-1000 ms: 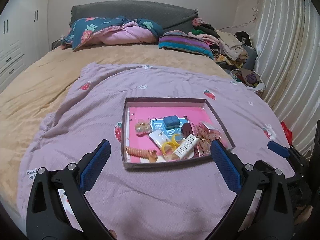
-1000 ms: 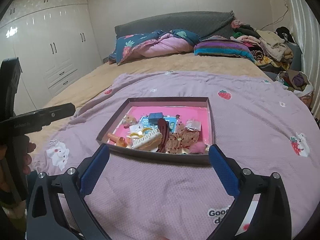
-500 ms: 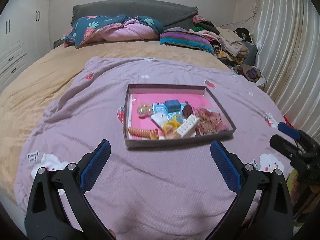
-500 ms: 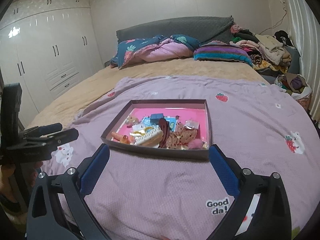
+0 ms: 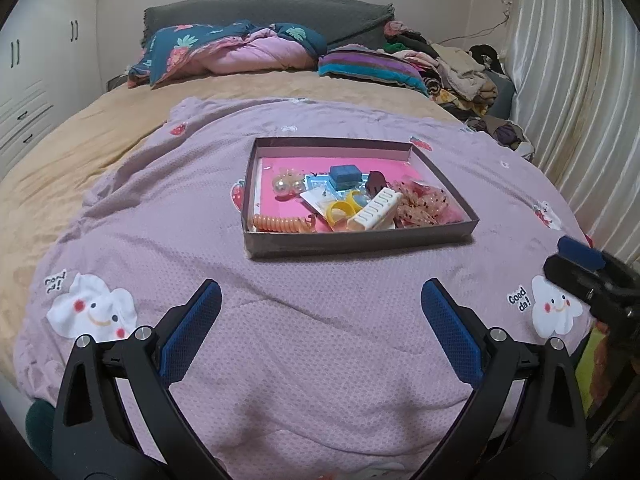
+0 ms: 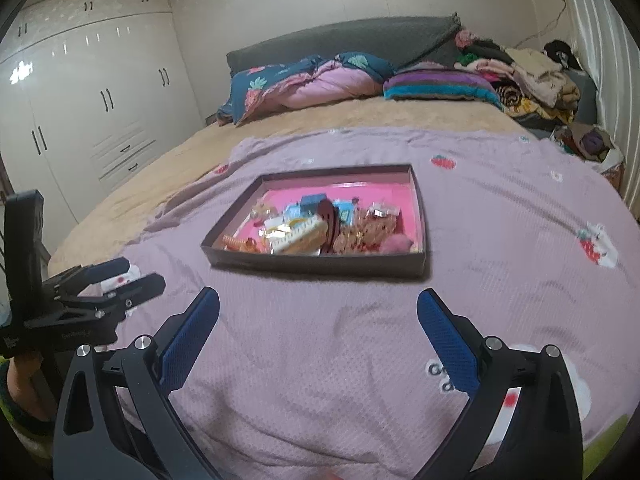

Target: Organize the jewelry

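A shallow brown tray (image 5: 352, 242) with a pink floor lies on the lilac blanket (image 5: 300, 300); it also shows in the right wrist view (image 6: 320, 266). It holds hair and jewelry items: an orange spiral tie (image 5: 280, 223), a white claw clip (image 5: 374, 210), a yellow ring (image 5: 340, 210), a small blue box (image 5: 343, 173), a beige dotted scrunchie (image 5: 420, 204). My left gripper (image 5: 320, 316) is open and empty, well short of the tray. My right gripper (image 6: 318, 320) is open and empty, also short of it.
The bed has a tan sheet (image 5: 80, 148), a folded quilt (image 5: 240, 50) and striped pillow (image 5: 368, 66) at the headboard, and a clothes pile (image 5: 452, 68) at the far right. White wardrobes (image 6: 80, 120) stand left, a curtain (image 5: 572, 92) right.
Both grippers have drawn back from the tray toward the foot of the bed; the tray now sits farther off. Both stay open and empty.
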A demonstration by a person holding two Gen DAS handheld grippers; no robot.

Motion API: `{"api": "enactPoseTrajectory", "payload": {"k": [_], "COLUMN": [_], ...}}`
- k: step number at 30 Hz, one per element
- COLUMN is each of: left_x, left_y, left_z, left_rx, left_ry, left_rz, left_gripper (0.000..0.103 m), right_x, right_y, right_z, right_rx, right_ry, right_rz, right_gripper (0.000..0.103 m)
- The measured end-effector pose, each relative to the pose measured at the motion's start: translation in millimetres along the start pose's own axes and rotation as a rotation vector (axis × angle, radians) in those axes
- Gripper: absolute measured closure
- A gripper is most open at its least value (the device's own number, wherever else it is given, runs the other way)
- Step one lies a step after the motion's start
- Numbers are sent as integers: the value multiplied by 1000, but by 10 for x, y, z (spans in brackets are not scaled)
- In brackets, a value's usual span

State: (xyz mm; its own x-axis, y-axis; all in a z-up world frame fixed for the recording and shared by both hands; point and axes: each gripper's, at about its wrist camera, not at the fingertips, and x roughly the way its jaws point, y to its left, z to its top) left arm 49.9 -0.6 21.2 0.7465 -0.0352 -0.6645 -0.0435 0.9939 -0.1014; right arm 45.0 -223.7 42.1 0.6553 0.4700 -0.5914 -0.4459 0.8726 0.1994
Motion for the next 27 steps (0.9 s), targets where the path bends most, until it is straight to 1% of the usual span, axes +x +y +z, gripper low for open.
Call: {"api": "enactPoseTrajectory", "payload": {"k": [4,14,27], "left_x": [20,62,78], "left_y": [-11,1,6], "left_z": [-20,-39,-39], "left_rx": [-1,-4,-3], "left_ry": [5,20,24], "left_rz": [-6,-16,-1], "left_gripper": [9,9,9], "right_x": [68,53,56], "right_y": [21,34,14], "right_z": [-87,-110,-107], "right_rx": [-8,-7,-1], "right_ry": [29,24,28], "right_rz": [-4,-7,-7], "right_gripper": [4,4,4]}}
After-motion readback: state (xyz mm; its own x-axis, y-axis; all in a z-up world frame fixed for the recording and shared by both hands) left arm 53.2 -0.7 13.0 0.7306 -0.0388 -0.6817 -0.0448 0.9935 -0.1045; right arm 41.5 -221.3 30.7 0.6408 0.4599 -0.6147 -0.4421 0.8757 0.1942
